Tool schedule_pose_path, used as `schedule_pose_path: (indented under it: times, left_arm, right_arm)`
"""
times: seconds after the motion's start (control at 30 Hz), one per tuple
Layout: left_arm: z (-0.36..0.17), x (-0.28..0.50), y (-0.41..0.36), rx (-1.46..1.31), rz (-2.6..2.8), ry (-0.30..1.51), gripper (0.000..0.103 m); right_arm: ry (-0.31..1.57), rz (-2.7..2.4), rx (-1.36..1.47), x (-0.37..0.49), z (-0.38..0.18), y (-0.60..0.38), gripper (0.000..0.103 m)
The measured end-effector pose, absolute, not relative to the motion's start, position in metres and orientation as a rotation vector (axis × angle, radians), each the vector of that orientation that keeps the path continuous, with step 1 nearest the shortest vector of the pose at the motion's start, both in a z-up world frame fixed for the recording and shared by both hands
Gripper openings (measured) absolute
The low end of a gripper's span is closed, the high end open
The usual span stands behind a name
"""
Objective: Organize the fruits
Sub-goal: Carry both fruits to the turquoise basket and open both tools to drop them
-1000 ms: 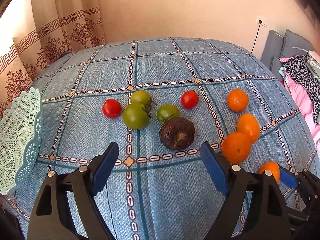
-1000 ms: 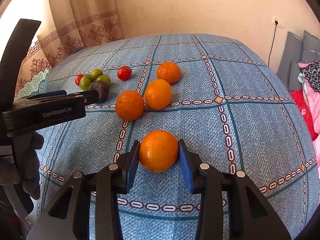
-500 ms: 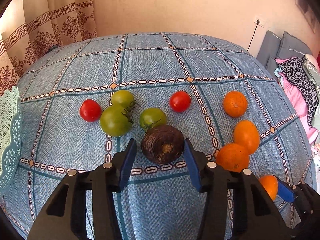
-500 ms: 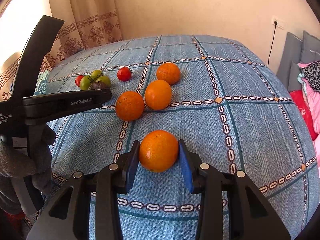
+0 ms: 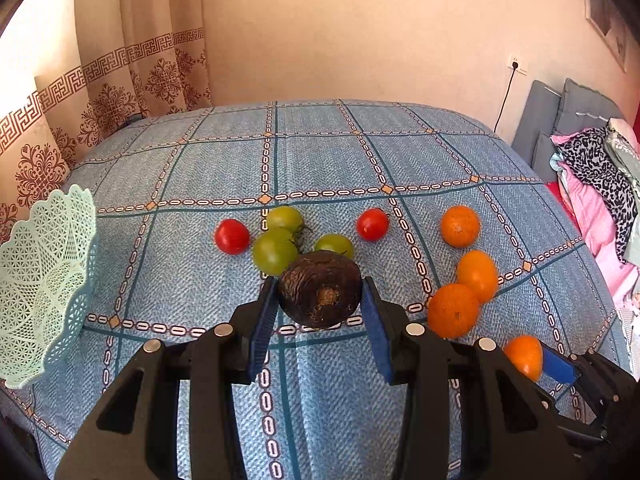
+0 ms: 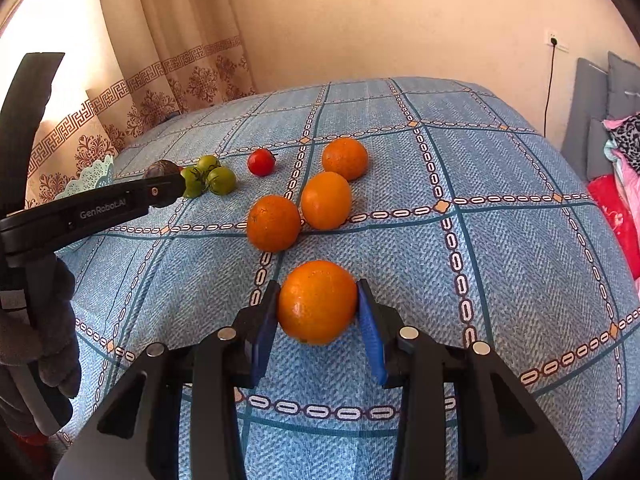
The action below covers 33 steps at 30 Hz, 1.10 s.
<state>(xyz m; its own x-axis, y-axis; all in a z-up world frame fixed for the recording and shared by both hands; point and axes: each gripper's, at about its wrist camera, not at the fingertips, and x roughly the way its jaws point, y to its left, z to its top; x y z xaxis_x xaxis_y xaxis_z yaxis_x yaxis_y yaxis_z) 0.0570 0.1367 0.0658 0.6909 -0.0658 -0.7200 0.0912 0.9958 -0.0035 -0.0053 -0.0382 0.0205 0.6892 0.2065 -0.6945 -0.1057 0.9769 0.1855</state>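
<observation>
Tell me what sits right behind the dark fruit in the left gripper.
Behind the dark fruit, held by the left gripper, a green tomato shows only its top; its lower part is covered. Whether they touch cannot be told.

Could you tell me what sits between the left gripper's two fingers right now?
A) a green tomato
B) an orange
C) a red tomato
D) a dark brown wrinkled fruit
D: in the left wrist view the left gripper has its blue pads against both sides of the dark brown wrinkled fruit, while the green tomatoes and red tomatoes lie free on the cloth beyond it.
</observation>
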Motion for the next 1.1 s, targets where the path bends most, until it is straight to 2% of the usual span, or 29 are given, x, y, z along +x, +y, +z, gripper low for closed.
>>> schedule_pose_path:
  times: [0.53,1.1]
  left_arm:
    - [0.111,0.003,0.232,0.006,0.17,0.621,0.043]
    - [0.1,-0.021,0.353,-0.08,0.408,0.616,0.043]
  right_arm:
    - [0.778,0.275,0.153,-0.005,0.057,0.01,0.039]
    - [0.711,0.484,0.046,0.018,0.105,0.148,0.039]
